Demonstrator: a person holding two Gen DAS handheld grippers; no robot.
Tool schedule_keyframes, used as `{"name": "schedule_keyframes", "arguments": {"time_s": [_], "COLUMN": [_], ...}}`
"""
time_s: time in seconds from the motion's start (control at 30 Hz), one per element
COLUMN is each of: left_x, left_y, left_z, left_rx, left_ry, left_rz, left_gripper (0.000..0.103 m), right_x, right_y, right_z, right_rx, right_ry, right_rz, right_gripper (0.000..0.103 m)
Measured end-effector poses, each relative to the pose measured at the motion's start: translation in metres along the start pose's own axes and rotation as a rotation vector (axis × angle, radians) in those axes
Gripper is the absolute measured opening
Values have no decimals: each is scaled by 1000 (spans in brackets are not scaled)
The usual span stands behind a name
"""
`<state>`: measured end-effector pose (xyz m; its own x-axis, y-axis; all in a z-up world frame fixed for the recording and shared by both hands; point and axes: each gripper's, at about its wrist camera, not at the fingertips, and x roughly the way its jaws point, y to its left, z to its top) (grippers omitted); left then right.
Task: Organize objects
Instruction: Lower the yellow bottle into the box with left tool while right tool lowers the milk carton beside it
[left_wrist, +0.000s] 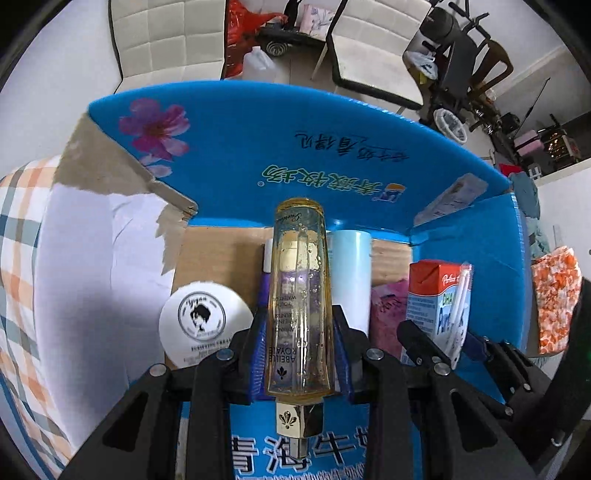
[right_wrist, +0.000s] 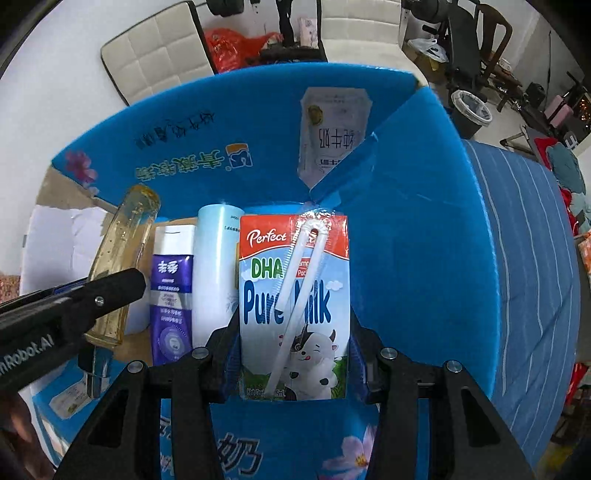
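My left gripper is shut on a clear yellow lotion bottle with a gold cap, held over the open blue cardboard box. My right gripper is shut on a Perfect Pure Milk carton with a white straw, held over the box's right side. The carton also shows in the left wrist view, and the bottle in the right wrist view. Inside the box lie a white round jar, a purple tube and a pale blue bottle.
The box sits on a bed with a checked cover on the left and a blue striped sheet on the right. A pink item lies in the box. A milk pouch leans on the box's back flap. Chairs stand behind.
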<state>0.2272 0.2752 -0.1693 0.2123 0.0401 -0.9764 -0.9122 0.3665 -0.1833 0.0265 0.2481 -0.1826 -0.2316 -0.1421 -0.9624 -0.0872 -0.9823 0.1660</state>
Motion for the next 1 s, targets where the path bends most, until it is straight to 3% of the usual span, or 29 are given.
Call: {"name": "schedule_keyframes", "arguments": {"time_s": [0.37, 0.87, 1.0], "left_x": [14, 10, 3], "left_y": [1, 10, 13], "left_z": [10, 4, 2], "left_rx": [19, 25, -1], "left_ry": [45, 59, 62], "left_rz": [32, 54, 43], "left_gripper": [29, 30, 31], "right_x": [17, 39, 39], "right_y": [11, 18, 20], "right_z": [30, 34, 35], "right_rx": [-74, -165, -183], "right_ry": [47, 87, 97], "right_rz": [-23, -55, -46], "right_gripper": [50, 52, 56]}}
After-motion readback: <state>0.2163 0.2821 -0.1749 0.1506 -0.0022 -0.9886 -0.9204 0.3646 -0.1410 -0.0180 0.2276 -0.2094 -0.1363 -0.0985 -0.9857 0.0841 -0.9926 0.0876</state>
